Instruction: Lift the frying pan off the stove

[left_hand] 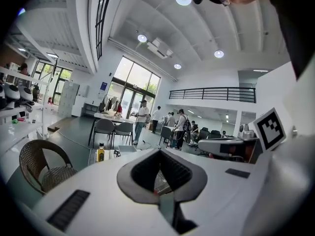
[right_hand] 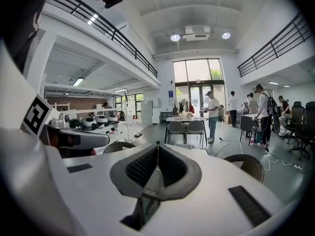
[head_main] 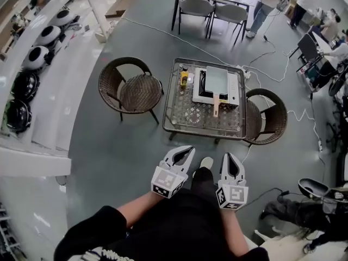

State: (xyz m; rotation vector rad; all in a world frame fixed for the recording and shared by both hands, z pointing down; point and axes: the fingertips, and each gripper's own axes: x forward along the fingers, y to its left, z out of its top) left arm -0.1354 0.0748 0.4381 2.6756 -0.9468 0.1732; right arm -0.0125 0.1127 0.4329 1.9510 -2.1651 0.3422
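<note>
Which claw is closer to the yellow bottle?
Left. The left claw is short of the table, almost in line with the yellow bottle; the right claw is similarly back but off to its right.

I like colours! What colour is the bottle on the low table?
The bottle is yellow; left gripper view.

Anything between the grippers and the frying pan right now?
Nothing visible. The left gripper and right gripper, jaws shut, hang over the floor short of the glass table. The frying pan sits on the stove, handle toward them. The bottle stands left of the stove, off the line.
</note>
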